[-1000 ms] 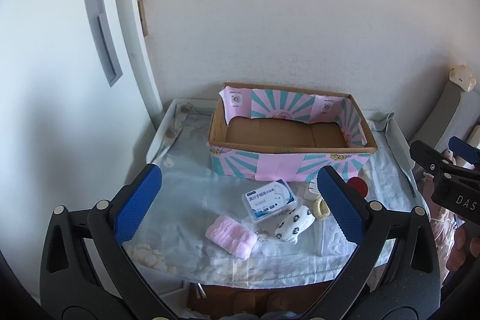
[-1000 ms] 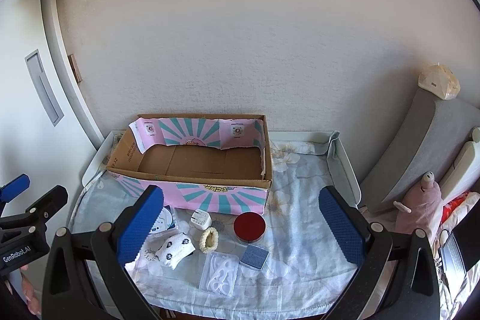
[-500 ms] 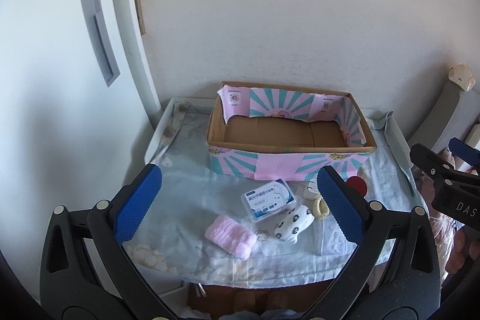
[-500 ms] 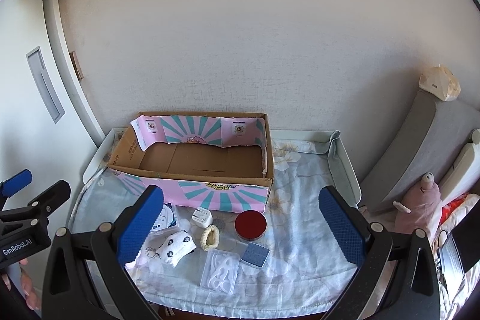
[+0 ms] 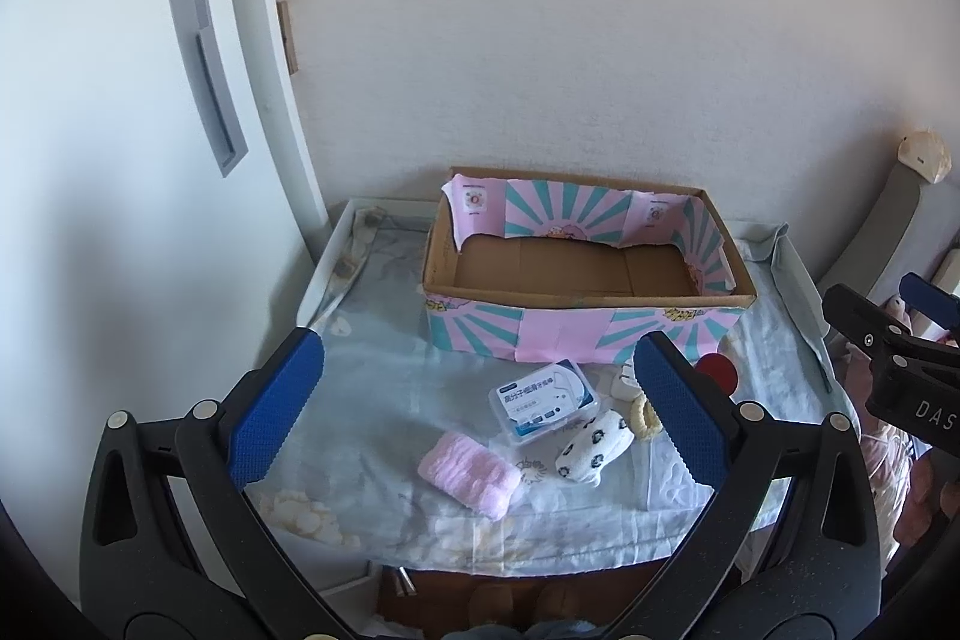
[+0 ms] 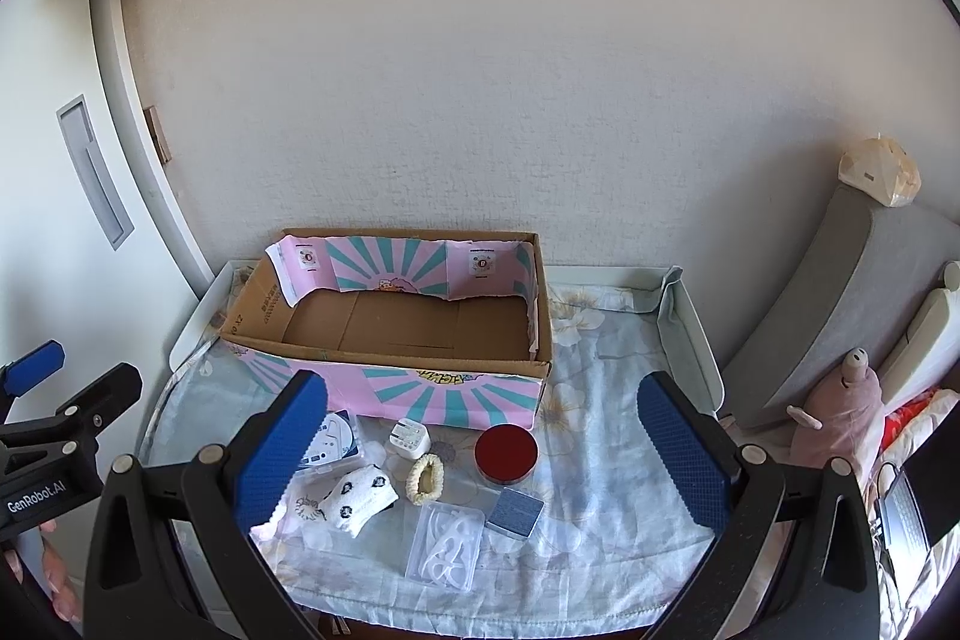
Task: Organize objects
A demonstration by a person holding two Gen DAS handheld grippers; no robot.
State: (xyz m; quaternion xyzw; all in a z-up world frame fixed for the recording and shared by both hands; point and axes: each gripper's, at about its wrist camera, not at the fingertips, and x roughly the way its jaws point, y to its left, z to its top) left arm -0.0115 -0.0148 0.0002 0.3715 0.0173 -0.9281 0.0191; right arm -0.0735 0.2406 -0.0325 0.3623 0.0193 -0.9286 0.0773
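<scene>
left gripper: jaws spread wide, nothing held, lower frame | right gripper: jaws wide apart, nothing held | centre, below the grippers: pink towel, floss box, spotted sock roll, scrunchie, red tin, all on the cloth-covered table | behind them, mid-frame: open cardboard box

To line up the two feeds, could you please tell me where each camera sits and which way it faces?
Left wrist: on the left gripper, aimed at the cardboard box; own open fingers and the right gripper show.
Right wrist: on the right gripper, facing the same box; the left gripper shows.
Shared: box, patterned sock, red round tin.
</scene>
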